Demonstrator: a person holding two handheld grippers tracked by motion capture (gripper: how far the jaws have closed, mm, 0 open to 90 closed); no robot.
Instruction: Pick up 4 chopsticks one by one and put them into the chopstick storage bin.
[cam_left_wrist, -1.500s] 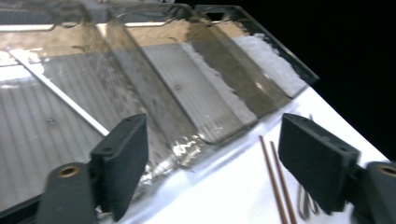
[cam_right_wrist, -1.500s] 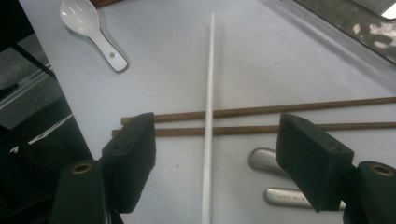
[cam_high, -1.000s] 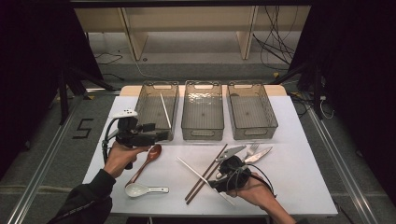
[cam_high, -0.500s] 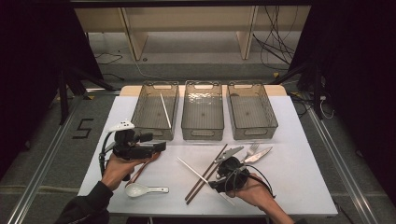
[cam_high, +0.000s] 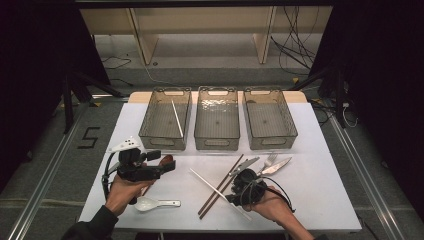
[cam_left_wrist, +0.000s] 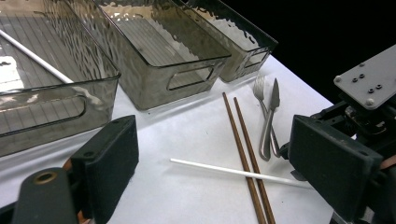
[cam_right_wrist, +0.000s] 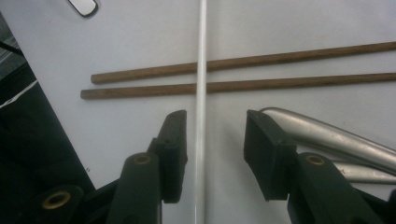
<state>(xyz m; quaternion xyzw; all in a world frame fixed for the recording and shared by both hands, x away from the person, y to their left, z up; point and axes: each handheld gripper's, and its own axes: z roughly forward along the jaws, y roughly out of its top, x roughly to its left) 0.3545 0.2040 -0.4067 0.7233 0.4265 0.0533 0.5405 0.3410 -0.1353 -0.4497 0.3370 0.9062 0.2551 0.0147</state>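
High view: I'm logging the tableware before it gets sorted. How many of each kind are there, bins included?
White chopsticks: 2
Brown chopsticks: 2
Fork: 1
Knife: 1
White spoon: 1
Wooden spoon, partly hidden: 1
Clear bins: 3
Total: 11

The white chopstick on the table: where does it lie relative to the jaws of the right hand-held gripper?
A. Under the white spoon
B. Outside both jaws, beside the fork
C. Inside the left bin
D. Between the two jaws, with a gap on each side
D: in the right gripper view the white chopstick runs up between the two jaws of the right hand-held gripper, which have just been closing, and neither pad presses on it yet.
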